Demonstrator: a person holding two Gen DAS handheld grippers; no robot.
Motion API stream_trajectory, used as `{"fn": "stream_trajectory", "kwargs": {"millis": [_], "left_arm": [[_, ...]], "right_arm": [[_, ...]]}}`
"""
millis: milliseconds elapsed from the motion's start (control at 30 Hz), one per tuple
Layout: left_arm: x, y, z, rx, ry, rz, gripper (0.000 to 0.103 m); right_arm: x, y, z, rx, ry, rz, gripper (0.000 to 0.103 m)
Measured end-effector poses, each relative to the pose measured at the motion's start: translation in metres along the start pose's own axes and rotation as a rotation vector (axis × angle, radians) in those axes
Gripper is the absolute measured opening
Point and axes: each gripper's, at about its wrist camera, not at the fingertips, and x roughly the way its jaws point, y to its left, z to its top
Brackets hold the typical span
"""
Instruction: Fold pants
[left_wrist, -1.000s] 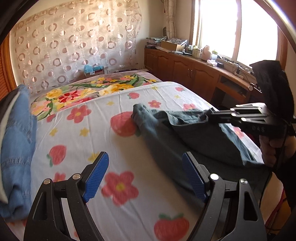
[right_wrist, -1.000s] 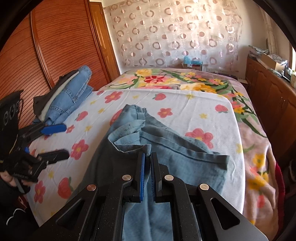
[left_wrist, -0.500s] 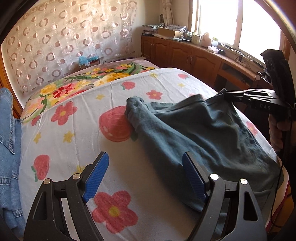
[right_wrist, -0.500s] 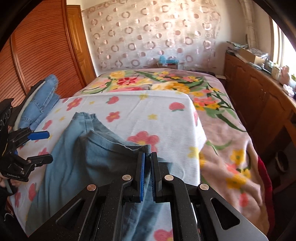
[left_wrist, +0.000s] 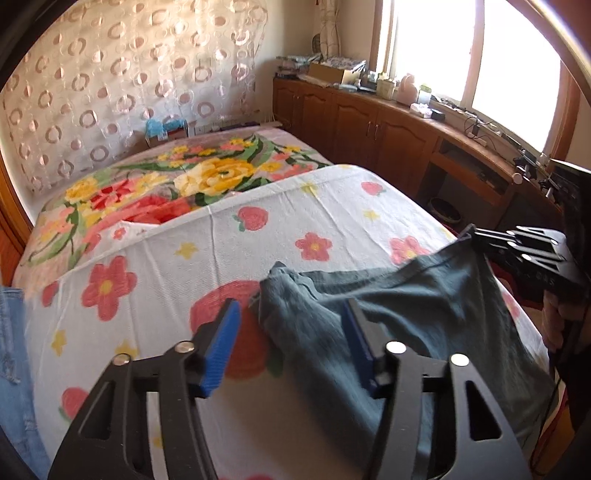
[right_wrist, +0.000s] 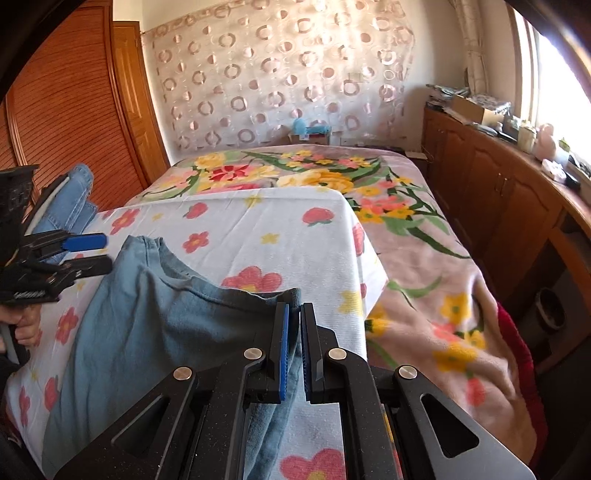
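Blue-grey pants lie on the flowered sheet, waistband toward the far side. My left gripper hovers over the waistband's left corner, its jaws closing. The corner sits between the blue pads, and a gap still shows on the left side. My right gripper is shut on the waistband's other corner and holds it slightly raised. In the right wrist view the pants stretch to the left, where the left gripper stands at the corner. The right gripper also shows in the left wrist view.
A pile of light blue jeans lies at the bed's left side by the wooden wardrobe. Wooden cabinets with clutter run under the window. A floral blanket hangs over the bed's right edge.
My left gripper has moved in over the waistband's left corner and its jaws have narrowed. The right gripper swung right with its corner, stretching the waistband out.
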Motion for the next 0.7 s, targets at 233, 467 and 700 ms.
{"fn": "stream_trajectory", "kwargs": {"millis": [233, 467, 700], "left_arm": [[0.020, 0.001, 0.004, 0.005, 0.040, -0.018, 0.029], [-0.001, 0.000, 0.009, -0.008, -0.068, -0.023, 0.007], [-0.004, -0.001, 0.011, -0.006, -0.062, -0.023, 0.007]], "right_arm": [[0.004, 0.001, -0.001, -0.006, 0.020, 0.011, 0.006], [-0.009, -0.006, -0.001, 0.001, -0.041, -0.025, 0.006], [0.007, -0.002, -0.002, 0.002, 0.020, -0.074, 0.005]]}}
